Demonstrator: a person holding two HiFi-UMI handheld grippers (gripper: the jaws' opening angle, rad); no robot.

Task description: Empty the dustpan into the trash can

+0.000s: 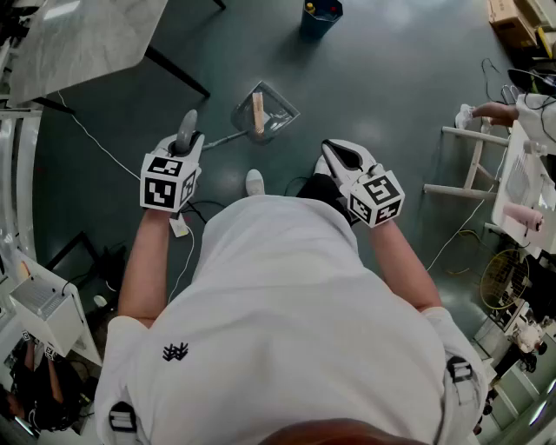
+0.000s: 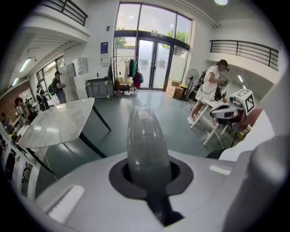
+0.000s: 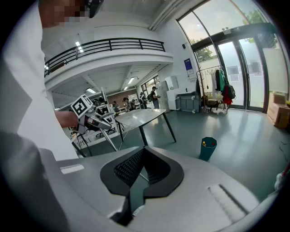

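Observation:
A clear grey dustpan (image 1: 271,111) with a pale wooden piece (image 1: 257,113) in it lies ahead of me, over the dark green floor. Its thin handle runs back to my left gripper (image 1: 184,146), which is shut on the handle's rounded grey end (image 2: 147,140). I cannot tell whether the pan rests on the floor. My right gripper (image 1: 337,155) is held level with the left, shut and empty, its black pads (image 3: 129,167) meeting at the tips. The teal trash can (image 1: 320,16) stands further ahead, and in the right gripper view the trash can (image 3: 208,147) holds small yellow and red things.
A marble-topped table (image 1: 78,35) with black legs stands at the far left. White trestle furniture (image 1: 473,156) and cables lie to the right, shelves and gear (image 1: 43,313) to the near left. My white shoe (image 1: 254,181) is just behind the dustpan. Other people (image 2: 209,93) work in the background.

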